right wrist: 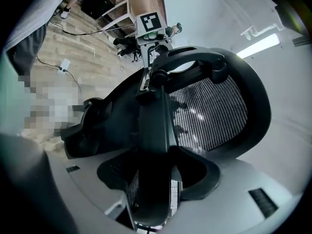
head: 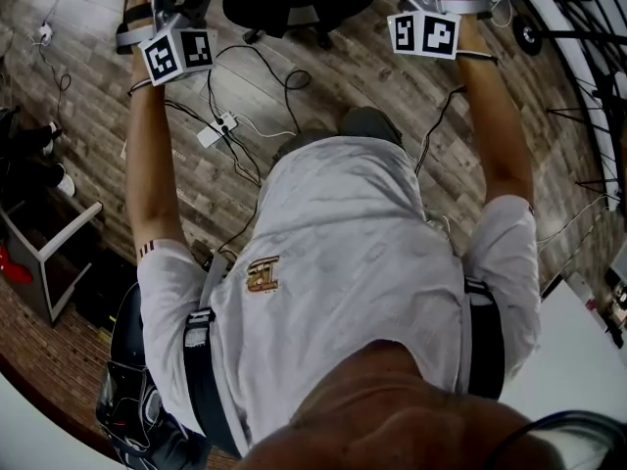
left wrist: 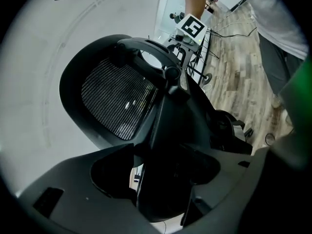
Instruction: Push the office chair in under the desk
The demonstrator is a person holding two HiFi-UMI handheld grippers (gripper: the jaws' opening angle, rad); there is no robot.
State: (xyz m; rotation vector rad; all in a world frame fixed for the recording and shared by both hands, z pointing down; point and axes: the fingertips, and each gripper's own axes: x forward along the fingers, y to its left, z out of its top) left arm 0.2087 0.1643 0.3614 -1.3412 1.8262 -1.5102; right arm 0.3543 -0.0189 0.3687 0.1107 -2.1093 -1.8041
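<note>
The black office chair (head: 284, 3) stands at the top edge of the head view, just past both outstretched arms. My left gripper (head: 162, 8) and right gripper (head: 431, 3) reach onto its back from either side. In the left gripper view the mesh backrest (left wrist: 117, 101) fills the middle, and its black frame edge runs between the jaws of my left gripper (left wrist: 161, 179). A sliver of light shows beside the frame. The right gripper view mirrors this: mesh backrest (right wrist: 214, 111), with the frame edge between the wide jaws of my right gripper (right wrist: 151, 179). No desk is clearly visible.
Cables and a white power strip (head: 217, 130) lie on the wood floor between my feet and the chair. A low shelf (head: 59, 253) stands at the left, black stands (head: 578, 86) at the right, and a white tabletop corner (head: 578, 360) at the lower right.
</note>
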